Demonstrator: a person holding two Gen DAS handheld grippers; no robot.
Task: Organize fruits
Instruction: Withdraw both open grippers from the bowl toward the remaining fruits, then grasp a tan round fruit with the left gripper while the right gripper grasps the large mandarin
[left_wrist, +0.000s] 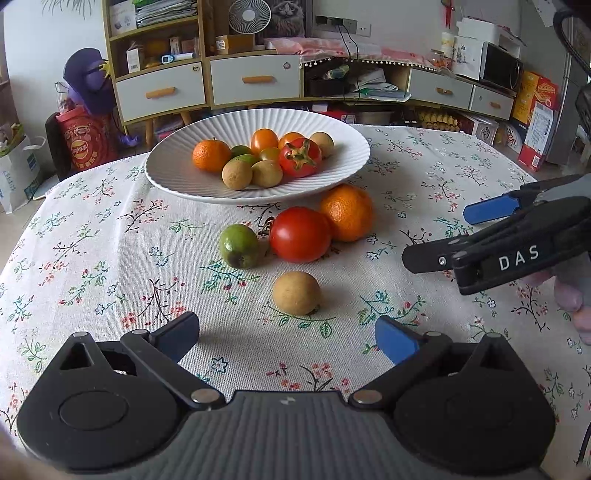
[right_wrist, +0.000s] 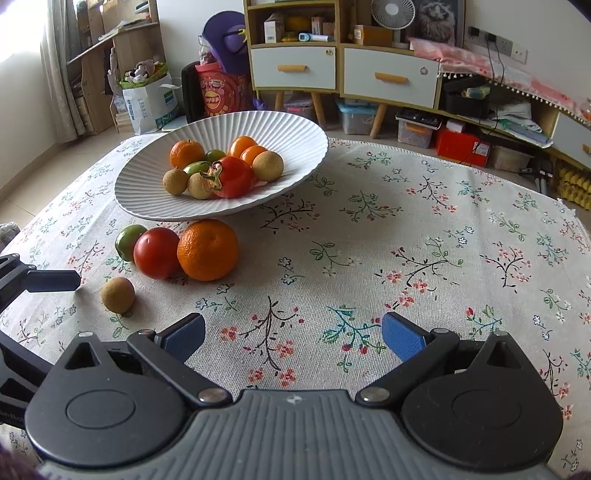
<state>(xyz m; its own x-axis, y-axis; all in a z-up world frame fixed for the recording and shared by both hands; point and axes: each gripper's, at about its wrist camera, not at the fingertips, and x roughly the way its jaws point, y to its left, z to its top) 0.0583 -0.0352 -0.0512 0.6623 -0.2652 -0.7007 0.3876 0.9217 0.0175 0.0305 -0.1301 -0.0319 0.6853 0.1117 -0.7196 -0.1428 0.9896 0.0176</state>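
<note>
A white ribbed bowl (left_wrist: 177, 173) (right_wrist: 280, 125) holds several fruits: oranges, a red tomato, green limes and tan longans. On the cloth in front of it lie an orange (left_wrist: 347, 212) (right_wrist: 207, 249), a red tomato (left_wrist: 300, 234) (right_wrist: 157, 253), a green lime (left_wrist: 239, 246) (right_wrist: 127, 240) and a tan longan (left_wrist: 296, 292) (right_wrist: 117, 294). My left gripper (left_wrist: 287, 334) stands open just short of the longan, nothing between its fingers. My right gripper (right_wrist: 293, 336) is open over bare cloth, to the right of the loose fruits; in the left wrist view it (left_wrist: 437, 236) reaches in from the right.
A floral tablecloth (right_wrist: 406, 240) covers the round table. Behind it stand white-drawered cabinets (left_wrist: 255, 79), a fan (left_wrist: 248, 14), a microwave (left_wrist: 500, 66) and boxes on the floor. The table edge curves away at the left and far right.
</note>
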